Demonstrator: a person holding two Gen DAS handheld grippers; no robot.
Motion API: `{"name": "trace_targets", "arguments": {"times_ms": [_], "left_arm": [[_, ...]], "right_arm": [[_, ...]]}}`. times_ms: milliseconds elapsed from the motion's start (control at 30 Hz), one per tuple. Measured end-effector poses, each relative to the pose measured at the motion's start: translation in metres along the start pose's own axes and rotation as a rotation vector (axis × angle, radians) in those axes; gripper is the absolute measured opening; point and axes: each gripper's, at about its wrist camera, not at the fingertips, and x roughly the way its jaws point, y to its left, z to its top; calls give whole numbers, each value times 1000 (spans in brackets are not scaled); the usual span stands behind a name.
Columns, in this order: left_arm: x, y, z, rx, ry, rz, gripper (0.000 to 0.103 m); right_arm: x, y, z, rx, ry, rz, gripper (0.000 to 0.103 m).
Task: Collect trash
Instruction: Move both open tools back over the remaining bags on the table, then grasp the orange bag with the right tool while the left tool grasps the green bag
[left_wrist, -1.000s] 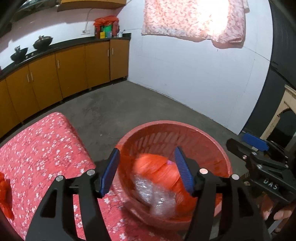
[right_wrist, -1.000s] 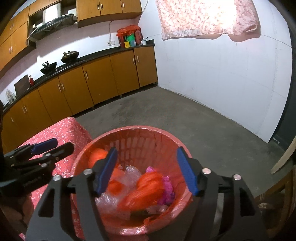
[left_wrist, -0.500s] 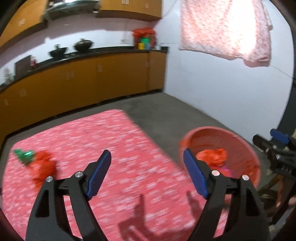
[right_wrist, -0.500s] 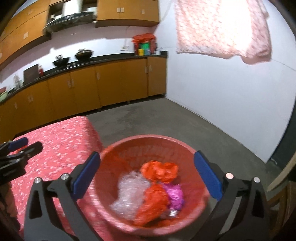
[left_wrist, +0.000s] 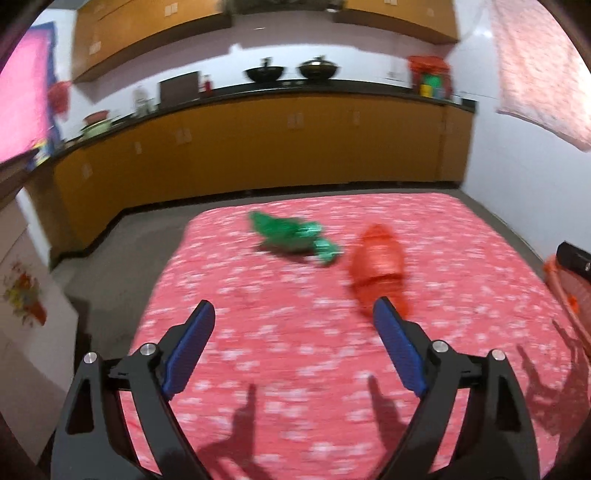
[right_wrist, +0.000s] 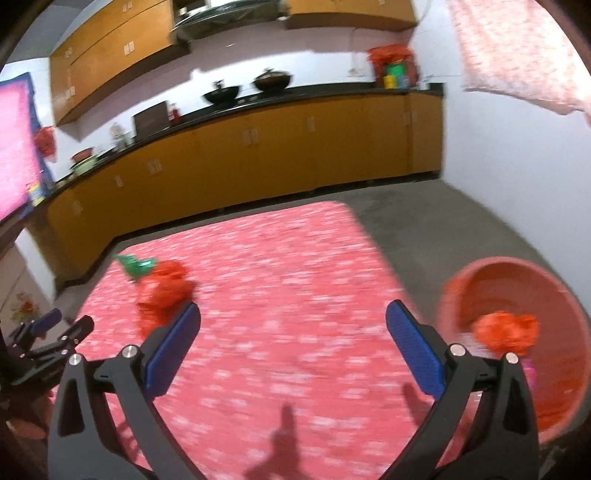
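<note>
The left gripper (left_wrist: 293, 343) and right gripper (right_wrist: 293, 341) both stand wide apart over the red cloth (left_wrist: 295, 354), nothing between the jaws; the left jaws have just been opening. Ahead of the left gripper lie two trash pieces: one orange bag (left_wrist: 378, 264), then one green wrapper (left_wrist: 291, 238) beyond it. One basket (right_wrist: 546, 291) holding trash sits right of the right gripper.

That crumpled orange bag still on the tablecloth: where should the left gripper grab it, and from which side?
Probably the orange bag at its bunched near end, with the open left gripper coming from the near table edge and straddling its narrow width. It lies long, pointing away, with the green wrapper close on its far left, so avoid that side.
</note>
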Motion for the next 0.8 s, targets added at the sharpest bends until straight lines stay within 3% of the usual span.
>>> {"name": "trace_targets", "arguments": {"times_ms": [133, 300, 500, 633, 733, 800], "left_arm": [[10, 36, 0, -35, -11, 64, 87], [24, 71, 2, -96, -14, 111, 87], [42, 86, 8, -105, -5, 127, 87], [52, 85, 15, -85, -4, 113, 87], [60, 79, 23, -82, -5, 89, 88], [64, 73, 27, -86, -3, 71, 89]], "right_arm": [[33, 59, -1, -52, 54, 74, 88], [65, 112, -6, -85, 107, 135, 86], [106, 141, -9, -103, 167, 123, 82], [129, 144, -10, -99, 216, 110, 70], [139, 142, -13, -90, 257, 138, 48], [140, 138, -16, -91, 272, 154, 41]]}}
